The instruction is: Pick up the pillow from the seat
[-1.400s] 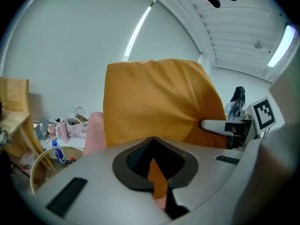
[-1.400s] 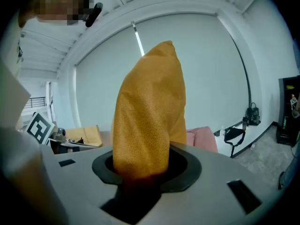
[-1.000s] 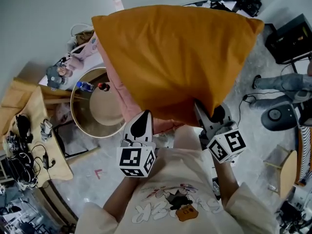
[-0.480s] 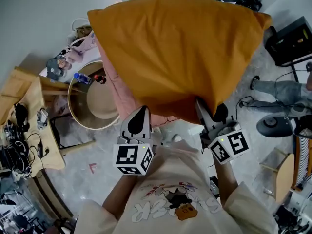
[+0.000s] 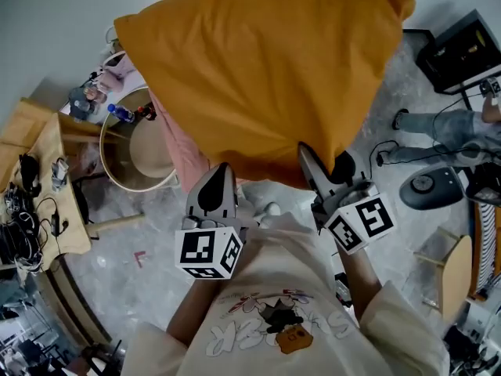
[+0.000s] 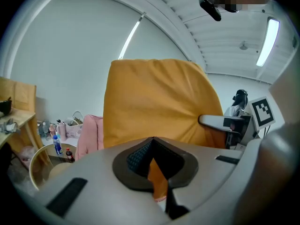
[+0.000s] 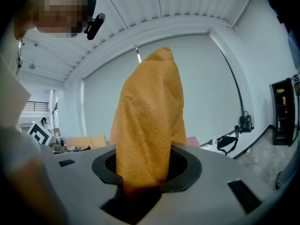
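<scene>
Pillow (image 5: 258, 77) is off the seat and in the air, filling the upper centre of the head view. It hangs from its near lower edge, held by both grippers.

Left gripper (image 5: 218, 182): fingers clenched on a thin pinch of orange fabric. In the left gripper view a strip of pillow cloth sits in the slot between them.

Right gripper (image 5: 311, 161): fingers clamped on a thicker fold. The right gripper view shows the pillow rising straight up out of the slot.

Key relation: the pillow's body lies ahead of and above both sets of fingers, spreading away from them toward the top of the frame. Its long axis runs left to right across the head view. The grips are spaced along the bottom edge, left one at lower centre-left, right one at lower right. Neither hand is nearer, both are on it.

The pink seat (image 5: 182, 151) shows below the pillow's left side, apart from it. A round wooden surface (image 5: 117, 159) with bottles stands at the left.

The pick looks essentially done.
</scene>
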{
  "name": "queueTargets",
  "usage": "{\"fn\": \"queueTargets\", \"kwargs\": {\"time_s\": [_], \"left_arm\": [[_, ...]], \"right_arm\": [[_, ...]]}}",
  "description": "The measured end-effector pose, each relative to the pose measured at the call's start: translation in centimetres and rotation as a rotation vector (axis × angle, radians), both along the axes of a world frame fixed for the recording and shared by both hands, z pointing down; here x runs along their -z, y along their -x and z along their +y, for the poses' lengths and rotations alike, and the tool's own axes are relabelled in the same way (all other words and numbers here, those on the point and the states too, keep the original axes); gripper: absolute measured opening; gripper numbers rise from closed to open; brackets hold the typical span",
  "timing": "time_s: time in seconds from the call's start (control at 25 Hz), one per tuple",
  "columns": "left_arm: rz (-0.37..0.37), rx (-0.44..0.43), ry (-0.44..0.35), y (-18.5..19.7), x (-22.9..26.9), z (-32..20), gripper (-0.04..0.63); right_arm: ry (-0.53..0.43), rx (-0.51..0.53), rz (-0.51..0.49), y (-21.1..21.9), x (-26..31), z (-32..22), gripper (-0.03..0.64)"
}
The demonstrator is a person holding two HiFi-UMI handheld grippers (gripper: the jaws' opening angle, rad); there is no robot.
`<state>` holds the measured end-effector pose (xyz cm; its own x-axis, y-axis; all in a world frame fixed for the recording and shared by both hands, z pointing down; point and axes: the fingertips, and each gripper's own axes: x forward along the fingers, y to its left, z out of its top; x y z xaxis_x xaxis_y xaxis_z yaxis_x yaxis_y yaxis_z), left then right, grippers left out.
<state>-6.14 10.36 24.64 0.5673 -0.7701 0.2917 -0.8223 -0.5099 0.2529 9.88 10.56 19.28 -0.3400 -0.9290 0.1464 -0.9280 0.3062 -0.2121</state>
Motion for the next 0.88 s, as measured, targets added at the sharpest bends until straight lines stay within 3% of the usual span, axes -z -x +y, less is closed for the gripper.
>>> {"fn": "queueTargets", "kwargs": {"time_s": [0.36, 0.88], "left_arm": [[-0.033, 0.035, -0.058, -0.9, 1.3, 8.1, 0.003], [-0.005, 0.024, -0.077, -1.9, 3.0, 11.0, 0.003]], "right_arm": [[-0.023, 0.05, -0.024, -0.2, -0.3, 6.8, 0.19], [-0.054, 0.097, -0.013, 2.1, 2.0, 10.8, 0.19]]}}
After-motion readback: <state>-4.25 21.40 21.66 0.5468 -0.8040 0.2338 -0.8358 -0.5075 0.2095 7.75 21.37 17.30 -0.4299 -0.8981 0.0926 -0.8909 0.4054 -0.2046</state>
